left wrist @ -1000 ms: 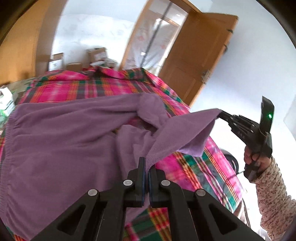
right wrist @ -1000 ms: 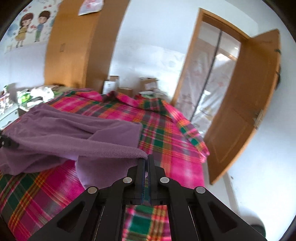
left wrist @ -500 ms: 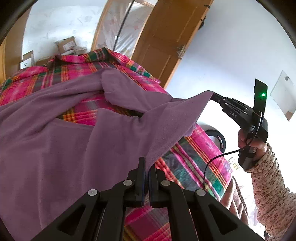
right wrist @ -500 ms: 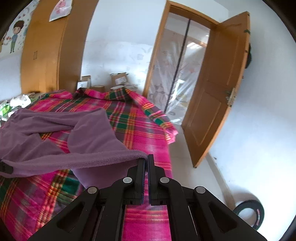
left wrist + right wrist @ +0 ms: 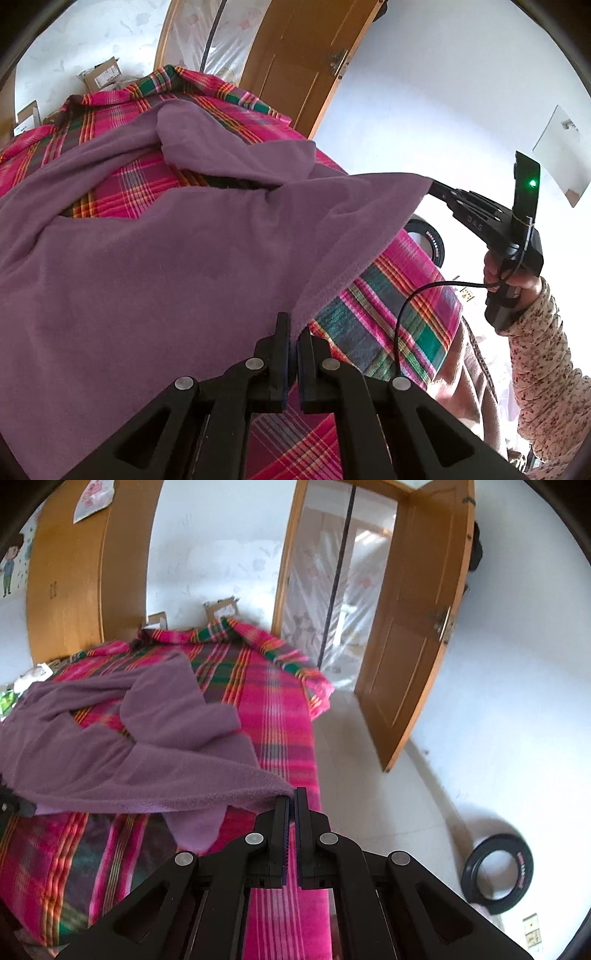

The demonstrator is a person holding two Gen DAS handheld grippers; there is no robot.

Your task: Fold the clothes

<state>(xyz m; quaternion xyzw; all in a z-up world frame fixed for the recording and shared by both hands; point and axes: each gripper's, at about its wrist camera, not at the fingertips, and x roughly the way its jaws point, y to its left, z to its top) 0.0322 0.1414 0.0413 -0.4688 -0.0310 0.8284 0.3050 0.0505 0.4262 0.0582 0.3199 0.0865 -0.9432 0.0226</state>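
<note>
2 grippers clamped on purple garment (image 5: 166,280) hem: left gripper (image 5: 292,334), right gripper (image 5: 291,801). Thin edge bites; likely slip risk if hem overtensioned above plaid bed cover (image 5: 273,716).

A bedroom in a home: a bed (image 5: 280,716) under a pink plaid cover fills the middle, a tall wooden wardrobe (image 5: 74,572) stands far left, and an open wooden door (image 5: 417,627) far right (plastic sheeting hangs in the doorway), with cardboard boxes (image 5: 221,609) against the far wall.
</note>
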